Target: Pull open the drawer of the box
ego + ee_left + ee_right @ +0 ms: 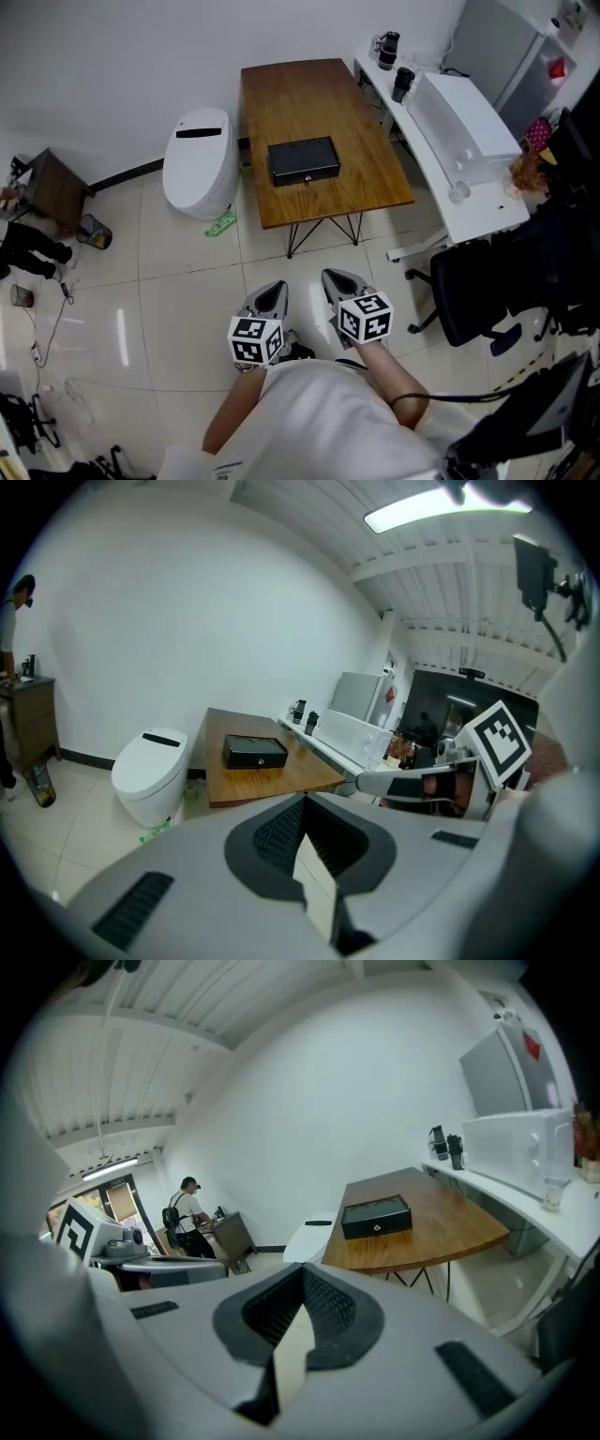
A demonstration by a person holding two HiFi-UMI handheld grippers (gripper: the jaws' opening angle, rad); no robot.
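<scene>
Starting at the left claw (304, 803), what is it holding?

Nothing. Its jaws are pressed together at the tips, with only floor tiles showing through the slit behind them. The right claw (302, 1271) is the same, closed up and empty.

Why hold them like that?

My guess is a resting carry. In the head view both sit low and close to the person's body, side by side, noses forward, each with its marker cube (255, 339) facing up. Neither is reaching for anything.

And further out, where is the box?

The black box (302, 152) sits on the wooden table (309, 98), toward the near end and roughly midway across. It is well apart from both claws, with open floor between. Both gripper views show it ahead and small.

Is the drawer (305, 174) open?

It looks shut, with its front flush with the box. A small pale spot in the middle could be a lock or a knob, but it is too small to tell. That front faces the person, which suits a straight pull toward the table's near edge.

Anything in the way?

A white toilet (200, 159) stands left of the table, and a white desk (478, 211) and black chair (478, 281) are on the right. The tiled path between seems free. The task looks not yet begun. The approach comes first, and one claw will likely need to part before taking hold.
</scene>
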